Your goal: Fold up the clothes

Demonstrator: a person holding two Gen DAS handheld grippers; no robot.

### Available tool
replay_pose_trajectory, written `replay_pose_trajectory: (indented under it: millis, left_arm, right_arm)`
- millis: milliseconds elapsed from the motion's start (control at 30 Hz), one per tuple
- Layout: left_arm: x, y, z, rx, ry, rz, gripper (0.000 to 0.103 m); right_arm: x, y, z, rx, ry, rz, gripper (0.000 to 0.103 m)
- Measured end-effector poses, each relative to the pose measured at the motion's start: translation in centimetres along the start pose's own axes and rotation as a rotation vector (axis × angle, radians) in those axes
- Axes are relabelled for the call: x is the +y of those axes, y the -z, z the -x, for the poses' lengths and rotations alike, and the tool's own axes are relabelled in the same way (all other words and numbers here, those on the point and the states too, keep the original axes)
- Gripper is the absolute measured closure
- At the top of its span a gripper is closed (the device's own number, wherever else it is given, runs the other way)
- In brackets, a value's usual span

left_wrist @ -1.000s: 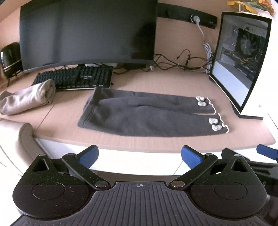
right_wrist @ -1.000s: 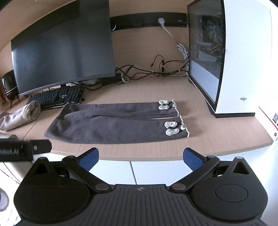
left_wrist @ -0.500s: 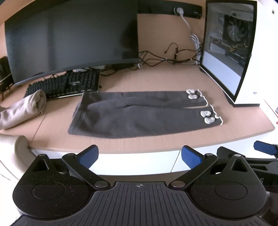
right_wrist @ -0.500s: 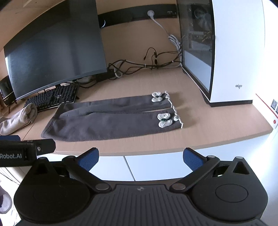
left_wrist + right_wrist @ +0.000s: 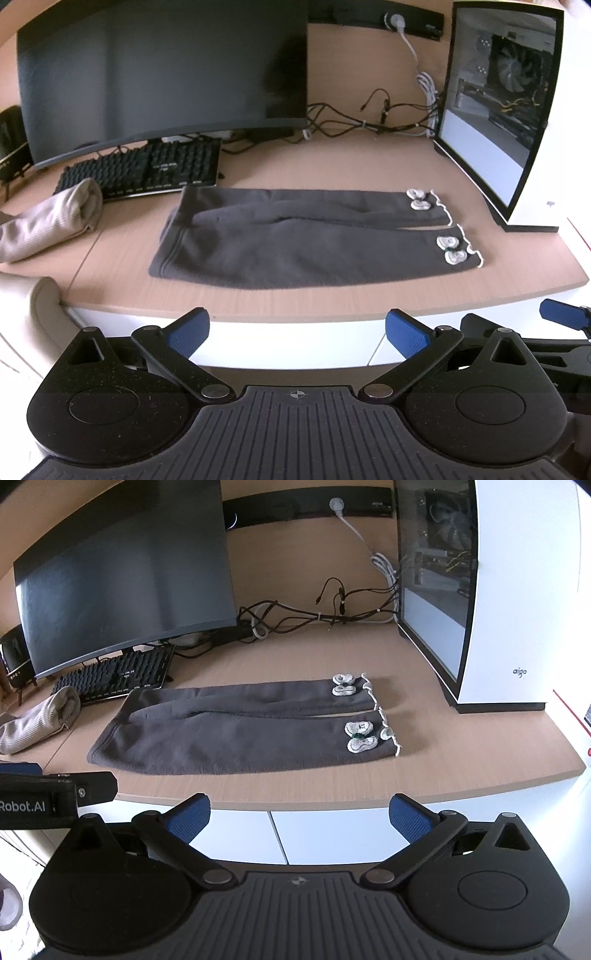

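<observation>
Dark grey trousers (image 5: pixel 295 240) lie flat on the wooden desk (image 5: pixel 332 170), waistband to the left, both legs side by side pointing right, with pale bow trims at the cuffs (image 5: pixel 450 251). They also show in the right wrist view (image 5: pixel 240 731). My left gripper (image 5: pixel 297 332) is open and empty, in front of and below the desk's front edge. My right gripper (image 5: pixel 299 812) is open and empty, also in front of the edge. Its blue fingertip (image 5: pixel 561 319) shows at the right of the left wrist view.
A rolled beige garment (image 5: pixel 51 225) lies at the desk's left. A keyboard (image 5: pixel 144 171) and large dark monitor (image 5: pixel 162 74) stand behind the trousers. A white PC case (image 5: pixel 491 590) stands at the right, with cables (image 5: pixel 314 616) along the back. White cabinet fronts (image 5: pixel 332 838) sit under the desk.
Both grippers have shifted a little in front of the desk, so the trousers sit slightly differently in each view. Both stay open and empty. The trousers have not moved.
</observation>
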State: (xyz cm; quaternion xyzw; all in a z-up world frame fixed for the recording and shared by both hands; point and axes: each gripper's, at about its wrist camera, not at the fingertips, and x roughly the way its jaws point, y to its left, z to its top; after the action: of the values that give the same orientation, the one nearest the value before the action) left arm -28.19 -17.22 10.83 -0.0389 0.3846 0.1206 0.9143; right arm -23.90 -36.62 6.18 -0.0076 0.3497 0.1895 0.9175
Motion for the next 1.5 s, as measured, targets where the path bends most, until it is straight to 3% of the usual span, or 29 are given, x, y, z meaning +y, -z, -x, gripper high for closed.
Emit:
replay_pose_trajectory:
  millis: [567, 1500]
  left_arm:
    - [-0.7, -0.3, -0.3, 0.024, 0.0, 0.015, 0.0]
    - [2.4, 0.6, -0.4, 0.032, -0.013, 0.05, 0.0]
  right_arm:
    - [0.3, -0.1, -0.3, 0.014, 0.023, 0.002, 0.0]
    - [2.1, -0.2, -1.0, 0.029, -0.008, 0.056, 0.0]
